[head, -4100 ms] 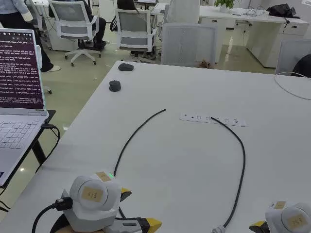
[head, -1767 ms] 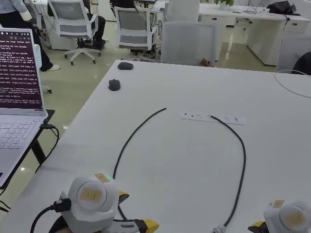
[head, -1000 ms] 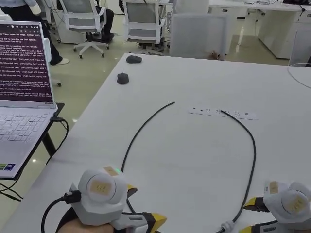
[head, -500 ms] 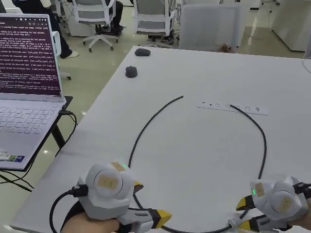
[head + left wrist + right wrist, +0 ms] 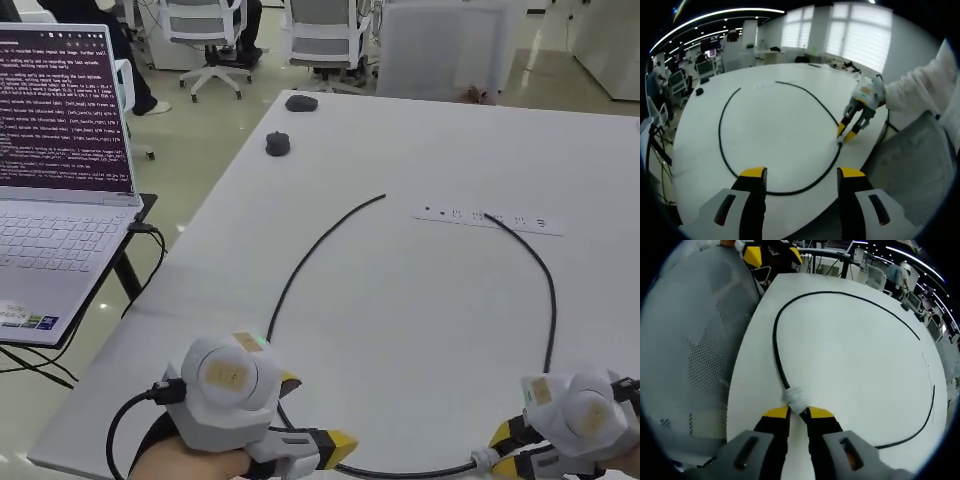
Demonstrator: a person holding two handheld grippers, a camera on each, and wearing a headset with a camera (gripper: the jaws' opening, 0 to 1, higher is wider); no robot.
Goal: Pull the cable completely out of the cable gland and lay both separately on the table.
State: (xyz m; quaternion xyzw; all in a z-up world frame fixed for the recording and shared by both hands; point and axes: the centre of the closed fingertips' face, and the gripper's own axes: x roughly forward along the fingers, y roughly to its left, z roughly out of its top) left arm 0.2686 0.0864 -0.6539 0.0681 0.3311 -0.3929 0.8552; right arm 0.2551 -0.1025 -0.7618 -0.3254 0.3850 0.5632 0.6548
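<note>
A long black cable [image 5: 300, 262] lies in a wide loop on the white table [image 5: 400, 330]. A small white cable gland [image 5: 483, 461] sits on it near the front edge. My right gripper [image 5: 505, 450] is at the gland [image 5: 797, 399], jaws nearly together and shut on its rear end, with the cable [image 5: 776, 340] running on ahead of it. My left gripper [image 5: 314, 412] hovers open at the front left, and the cable [image 5: 775, 192] passes just beyond its tips. The left gripper [image 5: 802, 175] holds nothing. From it I see the right gripper [image 5: 846, 132] at the gland [image 5: 839, 144].
A white power strip [image 5: 490, 217] lies at the back under the cable. Two dark mice [image 5: 278, 144] sit near the far left edge. An open laptop [image 5: 60, 150] stands on a side stand to the left. A grey mesh chair [image 5: 695, 340] is close to the front edge.
The head camera has tipped down and nearer. The right gripper has come left up to the gland and its jaws now sit around it. The left gripper stays open near the cable.
</note>
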